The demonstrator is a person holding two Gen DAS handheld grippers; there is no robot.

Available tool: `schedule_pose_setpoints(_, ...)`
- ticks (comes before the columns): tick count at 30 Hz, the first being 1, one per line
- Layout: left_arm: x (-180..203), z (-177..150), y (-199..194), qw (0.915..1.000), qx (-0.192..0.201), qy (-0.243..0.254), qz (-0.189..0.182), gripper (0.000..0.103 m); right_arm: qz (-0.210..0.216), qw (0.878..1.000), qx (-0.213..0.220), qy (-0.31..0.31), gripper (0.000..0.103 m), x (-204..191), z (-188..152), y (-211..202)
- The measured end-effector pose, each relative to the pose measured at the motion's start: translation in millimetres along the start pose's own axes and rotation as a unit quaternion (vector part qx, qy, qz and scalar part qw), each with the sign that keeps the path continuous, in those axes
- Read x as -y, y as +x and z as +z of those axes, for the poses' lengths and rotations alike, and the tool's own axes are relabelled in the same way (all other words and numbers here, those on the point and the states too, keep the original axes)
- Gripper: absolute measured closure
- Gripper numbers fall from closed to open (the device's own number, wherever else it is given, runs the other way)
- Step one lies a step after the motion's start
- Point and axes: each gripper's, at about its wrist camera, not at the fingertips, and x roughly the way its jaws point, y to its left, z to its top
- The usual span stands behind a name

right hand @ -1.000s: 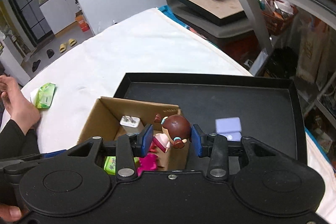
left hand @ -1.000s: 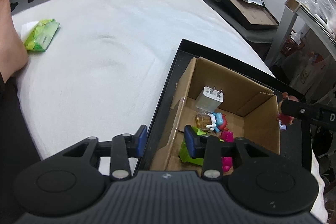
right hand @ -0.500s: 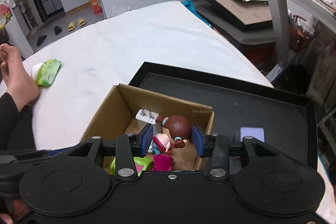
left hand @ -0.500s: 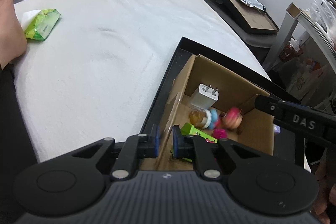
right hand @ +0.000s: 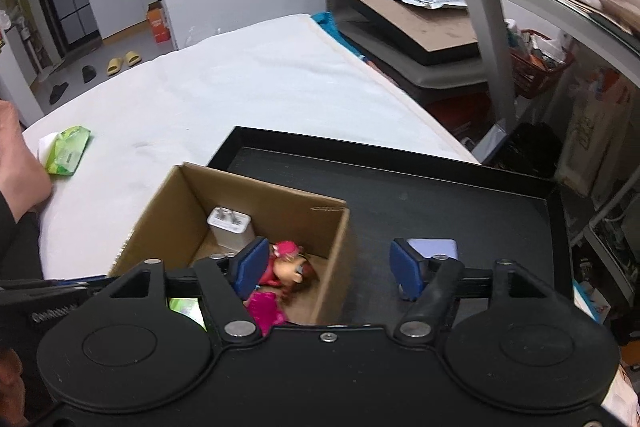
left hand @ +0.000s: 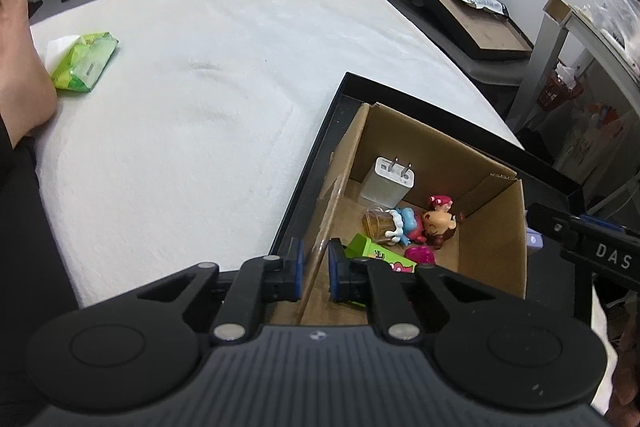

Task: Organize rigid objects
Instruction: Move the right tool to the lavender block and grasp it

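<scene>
Left gripper (left hand: 314, 273): clamped tight on the near left wall of the cardboard box (left hand: 496, 243), one blue pad outside, one inside, pinning the cardboard.
Right gripper (right hand: 326, 269): jaws opening right now, the pads apart with nothing pressed between them; the left pad hangs over the box, the right pad over the tray floor.
Doll figure (right hand: 290, 269): lying loose on the box floor by the far right corner, brown hair and pink bow, just beyond the right gripper's left pad and slightly blurred in the right wrist view.
Cardboard box: open-topped, sitting at the left end of the black tray (right hand: 460, 211).
White charger (left hand: 387, 182): prongs up, resting against the far wall of the box.
Blue-and-amber toy (left hand: 390, 223): on its side, touching the doll's head.
Green packet in box (left hand: 380, 253): flat on the floor near the left gripper's inner pad.
Pink toy (left hand: 420, 254): beside the green packet, below the doll.
Lilac block (right hand: 434, 248): on the tray outside the box, just behind the right gripper's right pad.
Tray: black, resting on the white bed (left hand: 192, 99).
Green wipes pack (left hand: 84, 61): far left on the bed, near a person's bare foot (left hand: 20, 67).
</scene>
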Motion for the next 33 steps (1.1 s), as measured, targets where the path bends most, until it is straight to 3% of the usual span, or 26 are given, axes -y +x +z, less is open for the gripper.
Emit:
schedule_pose_setpoints(16, 30.6, 3.6, 7.3, 0.9959, -0.004, 0.071, 0.056, 0.087, -0.04, 0.997, -0.015, 0.06, 0.031, 65.1, -22.4, 23.0)
schedule_pose_setpoints(22, 36.3, 3.9, 7.9, 0.9945, -0.005, 0.084, 0.063, 0.079, -0.044, 0.997, -0.035, 0.057, 0.024, 71.6, -26.8, 40.9)
schedule_pose_setpoints(33, 44.0, 4.9, 10.1, 0.9931, -0.015, 0.095, 0.067, 0.066, -0.037, 0.997, -0.043, 0.05, 0.024, 73.1, -23.1, 68.5)
